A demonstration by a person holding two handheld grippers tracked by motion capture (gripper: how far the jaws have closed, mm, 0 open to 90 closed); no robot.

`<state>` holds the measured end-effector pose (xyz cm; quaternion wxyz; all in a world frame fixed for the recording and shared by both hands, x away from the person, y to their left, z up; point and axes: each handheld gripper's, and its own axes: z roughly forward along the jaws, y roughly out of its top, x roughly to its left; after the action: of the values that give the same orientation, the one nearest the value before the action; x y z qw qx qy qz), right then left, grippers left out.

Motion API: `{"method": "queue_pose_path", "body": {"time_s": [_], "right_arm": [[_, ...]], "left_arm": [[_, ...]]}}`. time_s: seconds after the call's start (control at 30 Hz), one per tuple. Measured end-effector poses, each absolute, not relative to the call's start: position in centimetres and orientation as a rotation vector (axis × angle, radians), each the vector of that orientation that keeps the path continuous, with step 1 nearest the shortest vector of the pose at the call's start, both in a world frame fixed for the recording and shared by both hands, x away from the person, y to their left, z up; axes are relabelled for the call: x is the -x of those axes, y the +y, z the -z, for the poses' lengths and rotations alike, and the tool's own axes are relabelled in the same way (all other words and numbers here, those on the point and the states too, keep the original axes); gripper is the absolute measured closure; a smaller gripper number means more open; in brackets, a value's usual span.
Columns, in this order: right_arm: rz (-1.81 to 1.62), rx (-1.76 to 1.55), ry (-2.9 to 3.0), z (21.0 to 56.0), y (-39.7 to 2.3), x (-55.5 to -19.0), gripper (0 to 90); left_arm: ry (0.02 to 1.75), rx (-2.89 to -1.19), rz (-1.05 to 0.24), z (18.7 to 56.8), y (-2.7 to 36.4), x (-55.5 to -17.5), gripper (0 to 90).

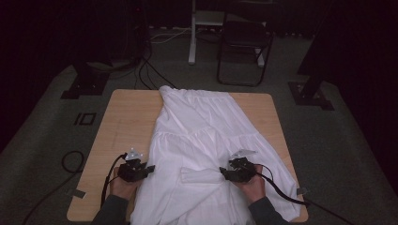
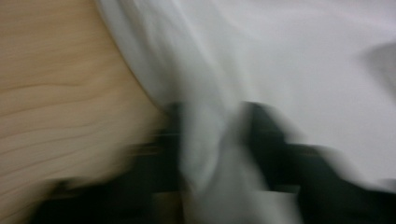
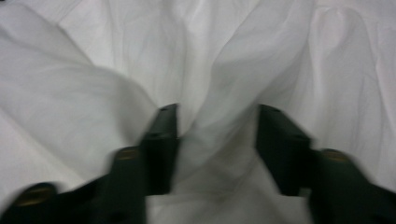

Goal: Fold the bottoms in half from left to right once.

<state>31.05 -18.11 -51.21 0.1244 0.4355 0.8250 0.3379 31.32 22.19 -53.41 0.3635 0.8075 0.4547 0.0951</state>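
A white garment [image 1: 206, 122] lies spread along the wooden table [image 1: 124, 117], narrow at the far end and wide at the near edge. My left gripper [image 1: 149, 168] is at the garment's left edge. In the blurred left gripper view a fold of the white cloth [image 2: 210, 154] fills the narrow gap between its jaws, so the left gripper [image 2: 212, 121] is shut on it. My right gripper [image 1: 223, 172] is on the right half, beside a small folded-over flap [image 1: 199, 176]. Its jaws stand well apart with a ridge of cloth [image 3: 219, 135] bunched between them; the right gripper [image 3: 217, 121] is open.
Bare wood shows left of the garment and at the table's far corners. A dark folding chair [image 1: 244, 42] and a white stand leg [image 1: 192, 37] are on the carpet behind the table. Cables [image 1: 70, 161] trail on the floor at the left.
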Motion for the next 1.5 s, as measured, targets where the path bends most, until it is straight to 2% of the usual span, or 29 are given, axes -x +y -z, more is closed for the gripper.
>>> {"method": "queue_pose_path", "body": {"time_s": [0.03, 0.07, 0.13, 0.17, 0.27, 0.33, 0.37, 0.4, 0.43, 0.47, 0.53, 0.57, 0.6, 0.63, 0.7, 0.77, 0.83, 0.87, 0.9, 0.93, 1.0, 1.27, 1.5], "right_arm": [[-0.994, -1.251, 2.429, 51.3, -18.4, -31.0, 74.3], [-0.994, -1.251, 2.429, 51.3, -18.4, -31.0, 74.3], [-0.97, -1.207, 2.423, 51.1, -18.7, -30.6, 86.3], [-0.952, -1.153, 2.379, 50.3, -19.2, -30.1, 87.9], [-0.992, -1.149, 2.318, 48.9, -20.2, -29.7, 88.2], [-1.074, -1.16, 2.239, 47.1, -21.9, -29.2, 88.3], [-1.171, -1.188, 2.14, 45.2, -24.2, -28.6, 88.4], [-1.171, -1.188, 2.14, 45.2, -24.2, -28.6, 88.4], [-1.201, -1.215, 2.039, 43.5, -26.6, -27.9, 88.3], [-1.201, -1.215, 2.039, 43.5, -26.6, -27.9, 88.3], [-1.184, -1.25, 1.965, 42.6, -28.9, -27.5, 88.3], [-1.147, -1.275, 1.932, 42.6, -29.9, -27.5, 88.2], [-1.06, -1.344, 1.919, 43.6, -31.8, -27.9, 87.9], [-1.06, -1.344, 1.919, 43.6, -31.8, -27.9, 87.9], [-0.99, -1.423, 1.956, 45.9, -33.0, -28.8, 87.6], [-0.858, -1.48, 2.033, 50.1, -33.7, -30.0, 87.1], [-0.858, -1.48, 2.033, 50.1, -33.7, -30.0, 87.1], [-0.846, -1.502, 2.049, 51.3, -33.9, -30.3, 87.1], [-0.849, -1.557, 2.081, 53.5, -34.1, -30.8, 86.9], [-0.866, -1.56, 2.08, 53.8, -34.1, -30.9, 87.0], [-0.865, -1.571, 2.095, 53.7, -34.0, -31.1, 86.9], [-0.905, -1.491, 2.15, 53.9, -31.4, -32.6, 86.9], [-0.934, -1.439, 2.181, 53.9, -28.4, -37.4, 86.4]], "left_arm": [[1.157, -2.086, -0.259, 53.2, 22.1, -31.2, 87.9], [1.138, -2.08, -0.278, 52.7, 22.0, -30.9, 87.9], [1.105, -2.017, -0.299, 51.1, 22.2, -30.3, 88.3], [1.085, -1.985, -0.32, 50.1, 22.4, -29.9, 88.3], [1.039, -1.902, -0.366, 47.0, 22.7, -28.9, 88.4], [1.03, -1.912, -0.408, 45.9, 22.3, -28.5, 88.3], [1.03, -1.918, -0.439, 45.4, 21.9, -28.3, 87.7], [1.033, -1.927, -0.467, 45.2, 21.4, -28.2, 87.7], [1.036, -1.939, -0.482, 45.2, 20.8, -28.3, 80.0], [1.03, -1.946, -0.464, 45.5, 20.2, -28.4, 80.0], [1.033, -1.989, -0.431, 46.4, 18.6, -28.9, 65.8], [1.033, -2.019, -0.421, 47.0, 17.8, -29.2, 62.3], [1.035, -2.047, -0.411, 47.8, 16.9, -29.5, 54.9], [1.036, -2.076, -0.397, 48.7, 16.0, -29.9, 54.9], [1.041, -2.132, -0.37, 50.4, 14.6, -30.6, 51.1], [1.068, -2.176, -0.36, 52.1, 13.4, -31.4, 47.1], [1.08, -2.195, -0.365, 52.8, 13.0, -31.7, 47.4], [1.074, -2.202, -0.406, 53.3, 12.7, -32.0, 47.4], [1.059, -2.217, -0.42, 53.2, 12.7, -32.2, 63.8], [1.052, -2.235, -0.446, 53.1, 12.8, -32.5, 77.8], [1.054, -2.228, -0.443, 53.2, 13.2, -33.3, 85.9], [1.198, -2.203, -0.559, 53.0, 16.6, -38.4, 87.9], [1.331, -2.172, -0.658, 52.9, 18.6, -43.8, 87.9]]}}
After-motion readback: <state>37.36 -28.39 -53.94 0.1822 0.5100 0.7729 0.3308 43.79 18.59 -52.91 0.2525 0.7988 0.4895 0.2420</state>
